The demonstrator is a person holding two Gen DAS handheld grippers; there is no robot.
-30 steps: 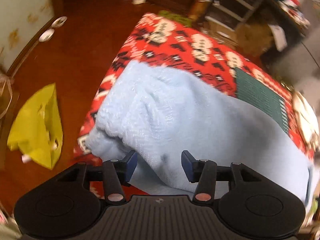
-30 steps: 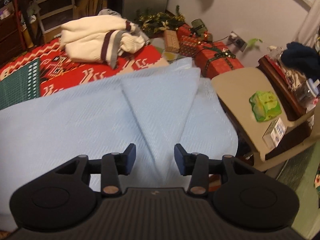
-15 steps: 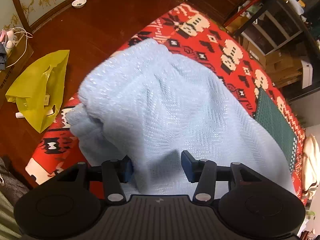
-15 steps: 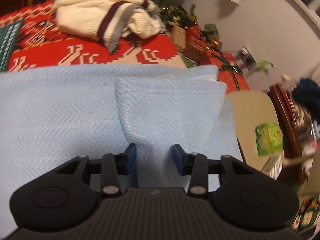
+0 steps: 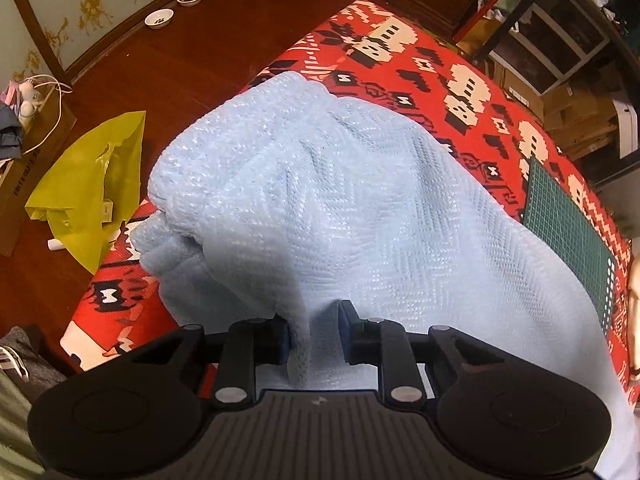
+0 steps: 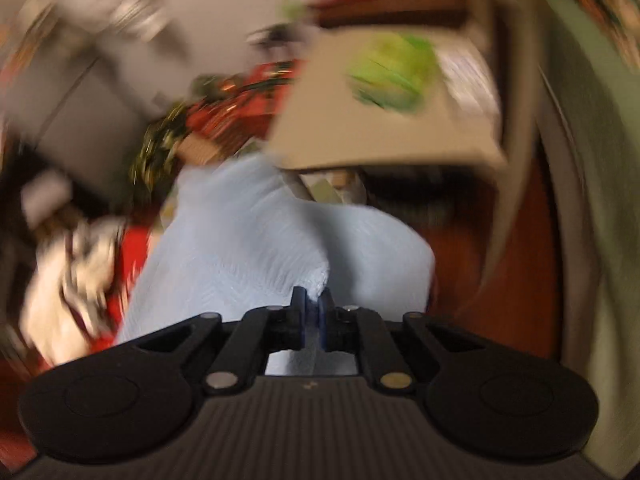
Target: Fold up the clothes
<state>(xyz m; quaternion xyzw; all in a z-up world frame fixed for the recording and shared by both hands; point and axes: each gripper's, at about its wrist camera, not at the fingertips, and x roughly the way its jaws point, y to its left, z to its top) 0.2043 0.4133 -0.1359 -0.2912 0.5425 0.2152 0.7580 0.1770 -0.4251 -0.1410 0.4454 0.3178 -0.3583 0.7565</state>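
Observation:
A light blue knitted garment (image 5: 340, 200) lies bunched on a bed with a red patterned cover (image 5: 440, 80). In the left wrist view my left gripper (image 5: 316, 332) points steeply down at its near edge. Its jaws are closing, and a raised fold of the blue knit fills the gap and touches both pads. The right wrist view is badly blurred by motion. There my right gripper (image 6: 314, 312) has its jaws closing to a narrow slit, pinching an edge of the blue garment (image 6: 240, 248), which rises in a peak at the fingertips.
A dark green cutting mat (image 5: 568, 232) lies on the cover to the right. A yellow bag (image 5: 92, 184) and pet bowls (image 5: 160, 19) sit on the wooden floor at left. A cream sweater (image 6: 76, 280) and a beige tabletop (image 6: 384, 136) holding a green packet (image 6: 392, 72) show in blur.
Both pairs of jaws have narrowed from wide apart onto the blue knit. The right view has rolled and swung fast toward the beige table. The left gripper sank slightly toward the fold.

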